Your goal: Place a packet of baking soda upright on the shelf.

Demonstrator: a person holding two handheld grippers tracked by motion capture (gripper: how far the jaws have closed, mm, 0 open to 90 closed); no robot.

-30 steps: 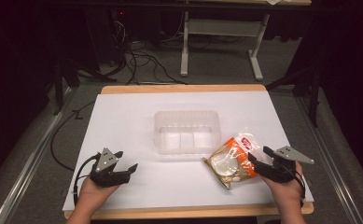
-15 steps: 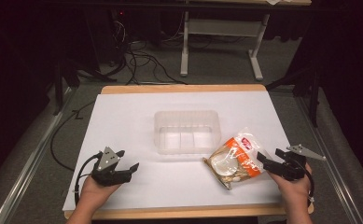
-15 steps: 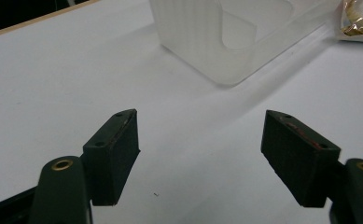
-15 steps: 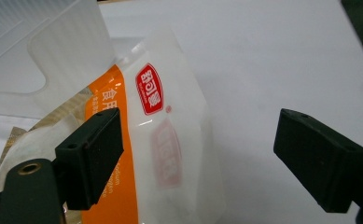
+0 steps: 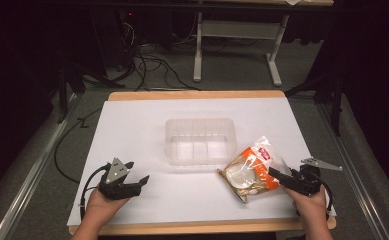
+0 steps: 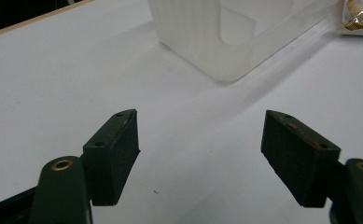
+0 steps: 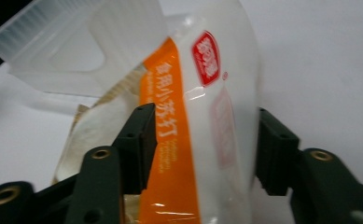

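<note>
Your right gripper (image 7: 198,149) jaws astride the snack bag (image 7: 188,121), not yet clamped; left gripper (image 6: 200,154) jaws wide, empty, near the clear tub (image 5: 200,141)

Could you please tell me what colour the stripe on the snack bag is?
Orange, on the clear plastic snack bag; right gripper view shows it best.

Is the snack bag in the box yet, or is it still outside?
Not yet. The clear box looks empty, and the snack bag lies on the white table beside it. In hand: the right gripper has its jaws on either side of the bag. The left gripper is open, holding nothing. Left, probably: lifting the bag into the box.
</note>
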